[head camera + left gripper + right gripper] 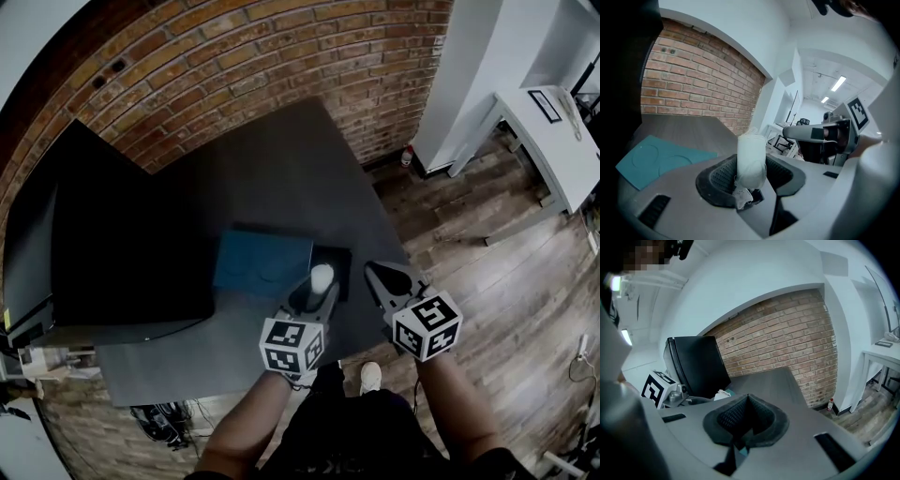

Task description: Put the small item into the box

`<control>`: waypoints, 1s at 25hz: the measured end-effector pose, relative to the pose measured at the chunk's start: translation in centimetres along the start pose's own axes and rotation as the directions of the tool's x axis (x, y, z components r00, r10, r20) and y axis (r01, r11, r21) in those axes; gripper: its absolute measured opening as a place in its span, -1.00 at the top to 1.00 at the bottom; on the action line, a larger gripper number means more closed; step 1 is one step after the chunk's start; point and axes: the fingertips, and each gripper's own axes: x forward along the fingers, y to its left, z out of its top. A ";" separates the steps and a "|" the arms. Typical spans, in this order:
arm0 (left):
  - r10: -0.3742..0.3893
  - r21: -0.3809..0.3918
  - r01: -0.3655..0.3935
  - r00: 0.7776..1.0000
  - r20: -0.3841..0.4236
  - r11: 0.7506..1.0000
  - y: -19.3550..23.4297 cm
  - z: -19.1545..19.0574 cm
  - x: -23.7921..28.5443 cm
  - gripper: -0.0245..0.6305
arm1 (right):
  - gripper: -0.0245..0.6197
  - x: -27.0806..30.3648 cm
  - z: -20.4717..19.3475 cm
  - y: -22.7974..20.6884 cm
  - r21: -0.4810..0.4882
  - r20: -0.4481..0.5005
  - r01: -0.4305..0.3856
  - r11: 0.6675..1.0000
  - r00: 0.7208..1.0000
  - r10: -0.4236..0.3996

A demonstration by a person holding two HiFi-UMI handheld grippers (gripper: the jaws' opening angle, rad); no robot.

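The left claw [313, 294] is pinching the small white roll [751, 157] by its lower end, holding it just beside the teal box [262, 262] at the near side of the dark surface [281, 169]. The roll is pointing straight out along the jaws, its long axis in line with them and its frayed wrapper tail trailing back. It is looking soft and light (probably squashy), so a gentle grip low on the body should be enough. The right claw [747, 401] is sitting closed, holding nothing.

A black panel [122, 253] blocks the table's [281, 169] left; right side open.
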 end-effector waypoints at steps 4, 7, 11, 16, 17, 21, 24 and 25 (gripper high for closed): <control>0.003 -0.001 -0.003 0.999 -0.039 1.000 0.7 -1.0 1.5 0.30 | 0.87 0.2 -0.4 -0.5 0.005 -0.014 0.015 1.000 1.000 -0.015; 0.004 0.001 -0.004 0.998 -0.070 1.000 0.9 -1.8 2.6 0.30 | 0.87 0.4 -0.9 -1.0 0.008 -0.028 0.028 1.000 0.999 -0.028; 0.004 0.003 -0.004 0.995 -0.099 1.000 0.8 -2.4 3.9 0.30 | 0.87 0.4 -1.6 -1.6 0.020 -0.040 0.042 0.999 0.998 -0.041; 0.031 0.009 -0.030 0.989 -0.146 1.000 1.1 -3.4 4.9 0.30 | 0.87 0.5 -2.4 -2.1 0.032 -0.052 0.054 0.998 0.997 -0.052; 0.039 0.010 -0.038 0.987 -0.157 0.999 1.2 -3.6 5.0 0.30 | 0.87 0.6 -2.6 -2.1 0.033 -0.055 0.057 0.998 0.997 -0.055; 0.067 0.010 -0.066 0.980 -0.187 0.998 1.7 -4.4 5.3 0.30 | 0.87 0.8 -3.5 -2.4 0.048 -0.070 0.065 0.997 0.996 -0.061; 0.087 0.020 -0.084 0.974 -0.209 0.996 2.0 -4.6 5.5 0.30 | 0.87 1.0 -3.8 -2.2 0.063 -0.072 0.067 0.996 0.995 -0.063; 0.089 0.023 -0.086 0.972 -0.216 0.996 2.0 -4.6 5.5 0.30 | 0.87 0.9 -3.8 -2.1 0.064 -0.072 0.068 0.996 0.995 -0.063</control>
